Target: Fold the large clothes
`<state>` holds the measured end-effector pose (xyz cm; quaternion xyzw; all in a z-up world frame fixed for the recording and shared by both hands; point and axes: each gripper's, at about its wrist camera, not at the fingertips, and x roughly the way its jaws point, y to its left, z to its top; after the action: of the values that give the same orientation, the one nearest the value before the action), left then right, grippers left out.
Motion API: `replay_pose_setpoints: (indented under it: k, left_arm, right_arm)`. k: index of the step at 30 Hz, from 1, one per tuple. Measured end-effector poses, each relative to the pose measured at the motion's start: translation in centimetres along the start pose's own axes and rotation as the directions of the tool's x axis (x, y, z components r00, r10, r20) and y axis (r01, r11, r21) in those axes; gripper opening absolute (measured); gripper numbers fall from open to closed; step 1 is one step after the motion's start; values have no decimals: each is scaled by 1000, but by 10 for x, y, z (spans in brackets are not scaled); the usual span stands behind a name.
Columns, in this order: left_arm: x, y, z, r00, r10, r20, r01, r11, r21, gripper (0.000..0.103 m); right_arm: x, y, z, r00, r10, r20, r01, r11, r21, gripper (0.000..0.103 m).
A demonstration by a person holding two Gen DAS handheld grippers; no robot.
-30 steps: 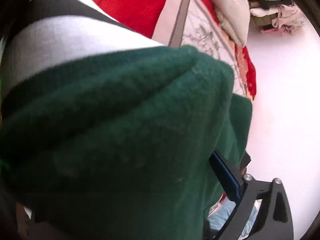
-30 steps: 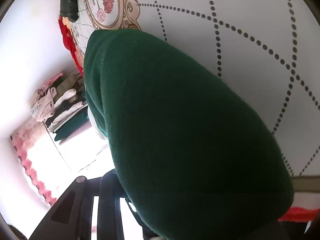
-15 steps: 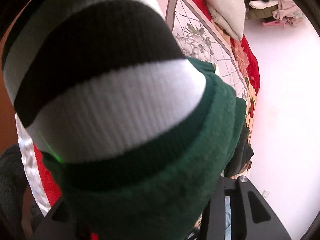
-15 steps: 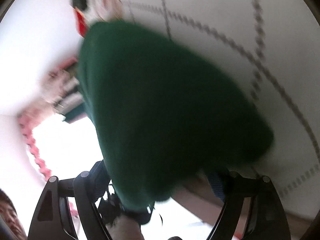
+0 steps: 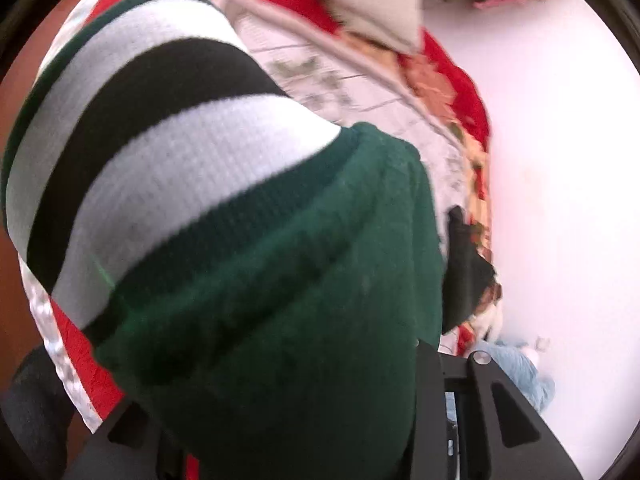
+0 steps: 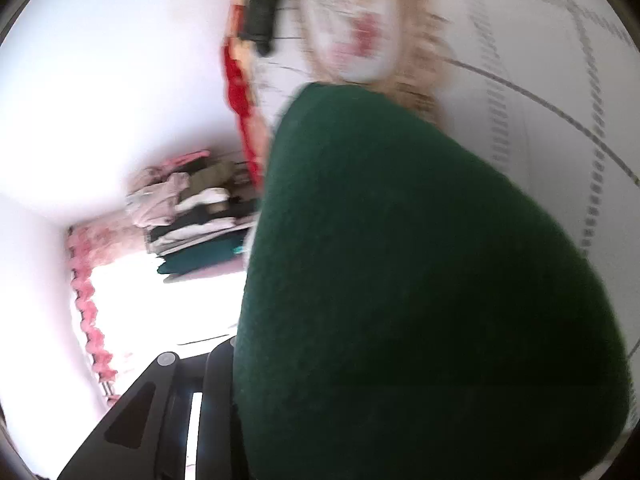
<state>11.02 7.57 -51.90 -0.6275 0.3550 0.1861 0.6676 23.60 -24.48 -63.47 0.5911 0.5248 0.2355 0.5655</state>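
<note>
Behind everything I see a bed under a quilt [image 5: 384, 92] with red borders and a pale floral centre, and a white wall [image 5: 560, 160] beside it; from my right camera the same quilt [image 6: 540, 60] shows a dotted lattice and a blurred flower medallion. Filling most of my left view is the sweater [image 5: 280, 300], dark green knit with a ribbed band of white and black stripes bulging toward the lens. It drapes over my left gripper [image 5: 288, 452], so only the black frames of the two fingers [image 5: 496, 420] show at the bottom, standing well apart on either side of the cloth; I cannot tell whether the tips are pinched on the knit, since the fabric hides them. A cream cloth [image 5: 372, 4] lies on the bed near the top, a dark garment [image 5: 464, 268] hangs at the bed's edge, and something in blue denim [image 5: 524, 376] sits low by the wall. On my right camera the sweater [image 6: 420, 300] is a plain green mass covering the centre and right, raised in front of the quilt. My right gripper [image 6: 360, 440] is mostly buried too: one black finger [image 6: 160, 408] shows at lower left, the other is hidden, and I cannot tell its grip. A stack of folded clothes [image 6: 196, 220] sits in the background at left, with a pink scalloped trim [image 6: 90, 312] below it. Both views are motion-blurred.
</note>
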Motion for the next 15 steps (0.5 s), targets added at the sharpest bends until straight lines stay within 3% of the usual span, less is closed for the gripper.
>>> replay_pose_setpoints:
  k: [6, 10, 15]
  left_arm:
    - [-14, -79, 23, 997, -60, -46, 63, 995, 72, 31]
    - [-3, -145, 30, 990, -110, -84, 119, 987, 109, 31]
    - [37, -226, 31, 981, -148, -125, 167, 973, 161, 31]
  right_arm:
    - [-19, 76, 2, 996, 26, 89, -21, 998, -56, 33]
    - [-32, 122, 4, 988, 63, 141, -50, 994, -100, 33]
    - [-35, 174, 52, 973, 97, 208, -67, 987, -146, 33]
